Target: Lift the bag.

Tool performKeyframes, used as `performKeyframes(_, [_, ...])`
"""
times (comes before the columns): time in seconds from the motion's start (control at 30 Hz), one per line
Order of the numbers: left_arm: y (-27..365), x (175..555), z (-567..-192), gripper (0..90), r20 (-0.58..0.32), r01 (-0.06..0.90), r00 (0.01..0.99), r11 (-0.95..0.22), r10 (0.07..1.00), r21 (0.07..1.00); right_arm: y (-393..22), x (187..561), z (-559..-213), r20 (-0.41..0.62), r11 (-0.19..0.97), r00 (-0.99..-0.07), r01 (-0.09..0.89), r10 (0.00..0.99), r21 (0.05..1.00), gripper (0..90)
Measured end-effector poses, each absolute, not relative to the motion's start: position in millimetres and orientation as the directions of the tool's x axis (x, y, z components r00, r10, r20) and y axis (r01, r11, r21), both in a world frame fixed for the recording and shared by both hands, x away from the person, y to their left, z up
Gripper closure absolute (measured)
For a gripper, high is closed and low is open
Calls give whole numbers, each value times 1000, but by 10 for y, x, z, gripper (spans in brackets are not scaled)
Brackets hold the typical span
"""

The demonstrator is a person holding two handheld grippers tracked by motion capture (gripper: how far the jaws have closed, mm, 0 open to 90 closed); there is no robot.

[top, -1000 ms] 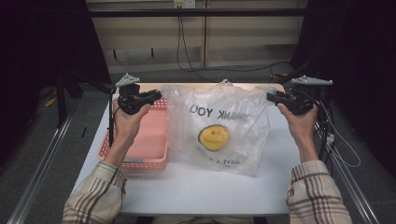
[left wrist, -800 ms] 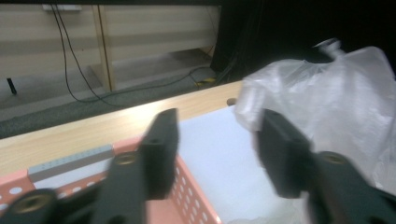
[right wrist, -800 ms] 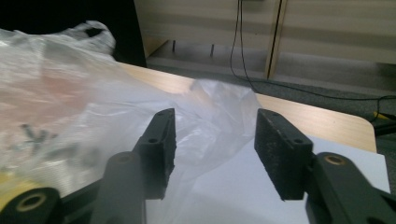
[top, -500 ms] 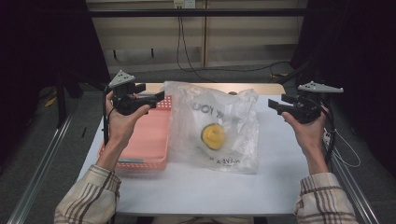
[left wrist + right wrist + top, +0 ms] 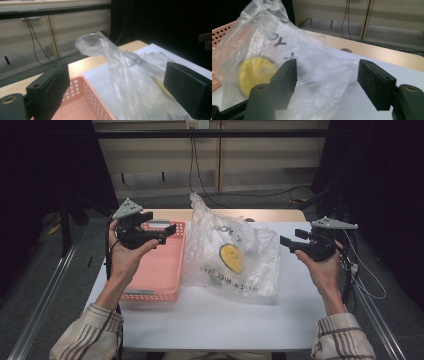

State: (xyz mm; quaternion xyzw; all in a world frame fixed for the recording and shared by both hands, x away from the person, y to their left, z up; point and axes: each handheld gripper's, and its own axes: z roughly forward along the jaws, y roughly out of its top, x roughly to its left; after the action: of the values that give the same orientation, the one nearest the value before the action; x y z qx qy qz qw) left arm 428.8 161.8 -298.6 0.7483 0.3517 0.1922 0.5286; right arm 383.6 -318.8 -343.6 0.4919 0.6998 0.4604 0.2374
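Clear plastic bag (image 5: 232,255) w/ yellow smiley print and black lettering, seen reversed, lies crumpled on the white counter (image 5: 210,320), mid-counter, just right of the pink basket (image 5: 157,265); its left edge touches or overlaps the basket rim. 1 handle loop sticks up at the far end. Basket sits flat at counter's left.

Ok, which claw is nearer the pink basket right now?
The left. The left claw hovers open right over the pink basket at its far end. The right claw, also open, is across the table, with the clear plastic bag lying between it and the basket.
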Motion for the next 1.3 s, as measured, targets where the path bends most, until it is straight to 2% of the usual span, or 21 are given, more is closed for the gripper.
performKeyframes(0.17, [1644,4164,-3079,62,-84,331,691,-212,718,919,-3146,3726,-3507,144,80,-414,478,899,875,285])
performKeyframes(0.27, [1670,4093,-3133,61,-92,346,690,-216,718,913,-3138,3675,-3561,191,51,-422,498,886,866,276])
performKeyframes(0.7, [1724,3762,-3321,45,-46,338,722,-295,690,894,-2952,3386,-3636,138,118,-435,510,890,852,200])
performKeyframes(1.2, [1792,3402,-3543,55,-41,345,737,-323,675,882,-2865,3044,-3782,101,159,-432,524,896,837,180])
performKeyframes(1.3, [1814,3323,-3596,55,-32,339,736,-327,676,882,-2894,3006,-3825,130,138,-429,539,894,831,179])
